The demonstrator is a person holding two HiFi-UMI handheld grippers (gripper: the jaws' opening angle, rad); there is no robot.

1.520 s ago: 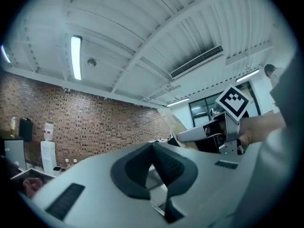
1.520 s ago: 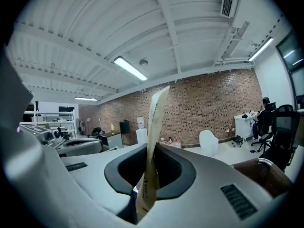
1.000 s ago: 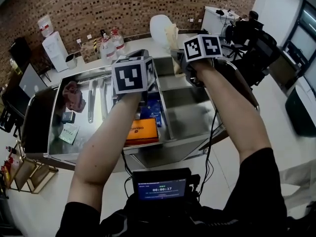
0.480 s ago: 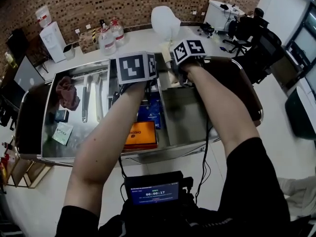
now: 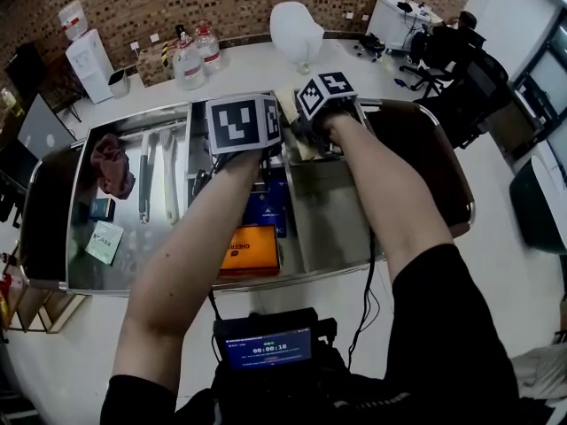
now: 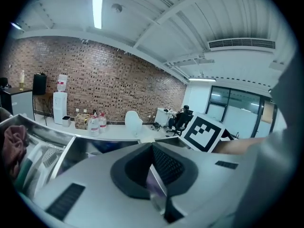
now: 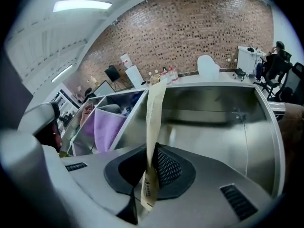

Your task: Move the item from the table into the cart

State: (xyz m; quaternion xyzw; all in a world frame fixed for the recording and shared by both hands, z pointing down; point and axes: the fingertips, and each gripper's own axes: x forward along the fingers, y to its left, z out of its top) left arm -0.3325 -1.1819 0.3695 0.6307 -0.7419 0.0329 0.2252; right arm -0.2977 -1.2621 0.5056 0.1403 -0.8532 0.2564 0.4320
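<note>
Right gripper [image 7: 153, 163] is clamped on a flat beige packet [image 7: 154, 108]. It holds the packet edge-on, with the long end sticking up past the jaws and a short end poking out below the pads. The packet is in the air over the cart [image 5: 330, 215], above the empty right bay [image 7: 213, 127] and close to its left divider [image 7: 128, 120]. No contact with the steel that I can see.

Left gripper [image 6: 154, 175] has its jaws together. Only a pale lilac sliver shows in the seam, and I can't tell if that is a held thing. It hovers over the middle bay, above the blue pack [image 5: 266, 209] and the orange box [image 5: 250, 248].

Step in hand, my read: setting the packet down in the right bay.

- Stay right of the divider, because the purple cloth [image 7: 107, 127] sits in the bay just left of it.
- Roll the wrist so the packet goes down on its face, not on its edge.
- Get the low end near the bay floor before letting go. The pinch is on a narrow strip, so the packet can swing.
- Keep the left gripper out of the way.

Likely risk: a high release lets the packet flutter or lean on the divider.
</note>
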